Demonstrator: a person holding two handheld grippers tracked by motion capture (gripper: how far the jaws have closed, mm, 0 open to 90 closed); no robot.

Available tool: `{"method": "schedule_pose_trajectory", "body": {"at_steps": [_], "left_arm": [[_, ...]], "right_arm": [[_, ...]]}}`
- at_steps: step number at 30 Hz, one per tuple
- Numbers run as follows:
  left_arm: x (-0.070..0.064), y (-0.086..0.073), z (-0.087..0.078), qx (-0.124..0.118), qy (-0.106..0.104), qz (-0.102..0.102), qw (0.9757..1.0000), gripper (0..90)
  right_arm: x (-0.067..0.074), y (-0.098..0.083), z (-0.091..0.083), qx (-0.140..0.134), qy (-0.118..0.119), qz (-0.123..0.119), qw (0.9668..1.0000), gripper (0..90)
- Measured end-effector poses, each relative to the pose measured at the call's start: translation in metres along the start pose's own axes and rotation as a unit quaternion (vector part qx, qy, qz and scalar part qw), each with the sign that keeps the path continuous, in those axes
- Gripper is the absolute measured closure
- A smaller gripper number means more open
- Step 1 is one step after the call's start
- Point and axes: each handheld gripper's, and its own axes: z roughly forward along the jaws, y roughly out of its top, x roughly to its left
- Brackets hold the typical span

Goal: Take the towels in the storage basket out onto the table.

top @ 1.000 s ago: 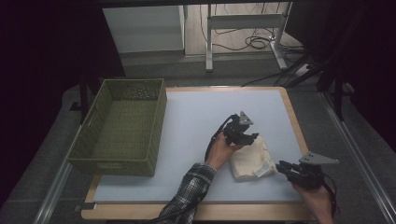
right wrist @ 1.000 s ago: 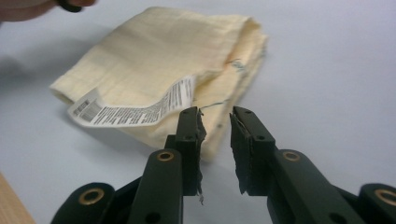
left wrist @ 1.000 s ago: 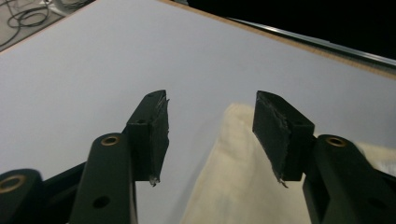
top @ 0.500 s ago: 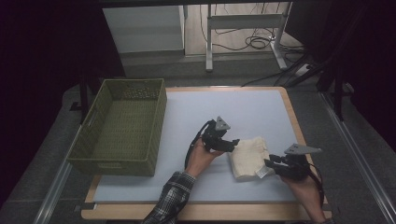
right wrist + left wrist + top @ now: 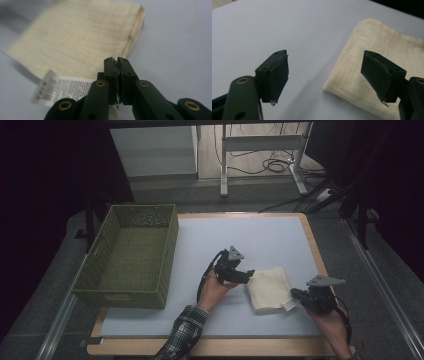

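Left gripper [image 5: 248, 275] gapes wide at the folded cream towel's [image 5: 268, 287] nine o'clock edge; right gripper [image 5: 295, 296] has just pinched closed on its five o'clock corner.

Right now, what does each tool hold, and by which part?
Right tool pinches the folded cloth at its near edge, beside the label. Left tool holds nothing.

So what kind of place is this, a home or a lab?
Probably a lab or test workspace: a padded work table under a fixed camera, loose cables on the floor behind, and a metal frame stand.

Bare table top [image 5: 270, 237] lies open beyond the cloth [image 5: 268, 287]; the basket [image 5: 131, 255] blocks the left
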Motion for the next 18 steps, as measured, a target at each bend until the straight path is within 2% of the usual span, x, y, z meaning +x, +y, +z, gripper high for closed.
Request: {"method": "schedule_pose_trajectory", "body": {"at_steps": [2, 4, 7, 9, 12, 15, 18], "left_arm": [[0.000, -0.002, 0.003, 0.010, 0.009, 0.002, 0.9999, 23.3], [0.002, -0.005, 0.003, 0.008, 0.002, -0.004, 1.0000, 23.9], [0.005, -0.008, 0.006, 0.017, -0.004, -0.013, 0.9998, 25.5], [0.005, -0.011, 0.012, 0.031, 0.006, -0.009, 0.9994, 27.6], [0.007, -0.016, 0.023, 0.050, 0.019, -0.004, 0.9985, 27.9], [0.010, -0.017, 0.026, 0.054, 0.008, -0.015, 0.9984, 29.8], [0.007, -0.014, 0.020, 0.053, 0.013, -0.008, 0.9985, 30.2]], "right_arm": [[-0.004, -0.006, 0.006, 0.006, -0.001, 0.009, 0.9999, 78.4], [-0.003, -0.008, 0.001, -0.009, -0.009, 0.014, 0.9998, 73.6], [0.001, -0.007, -0.010, -0.030, -0.006, 0.012, 0.9995, 69.4], [0.004, -0.007, -0.009, -0.023, -0.005, 0.009, 0.9997, 68.2], [0.004, -0.014, 0.003, 0.000, 0.001, 0.015, 0.9999, 65.6], [0.001, -0.018, 0.005, -0.013, 0.013, 0.037, 0.9992, 65.5], [0.002, -0.016, 0.003, -0.004, 0.007, 0.030, 0.9995, 58.9]]}}
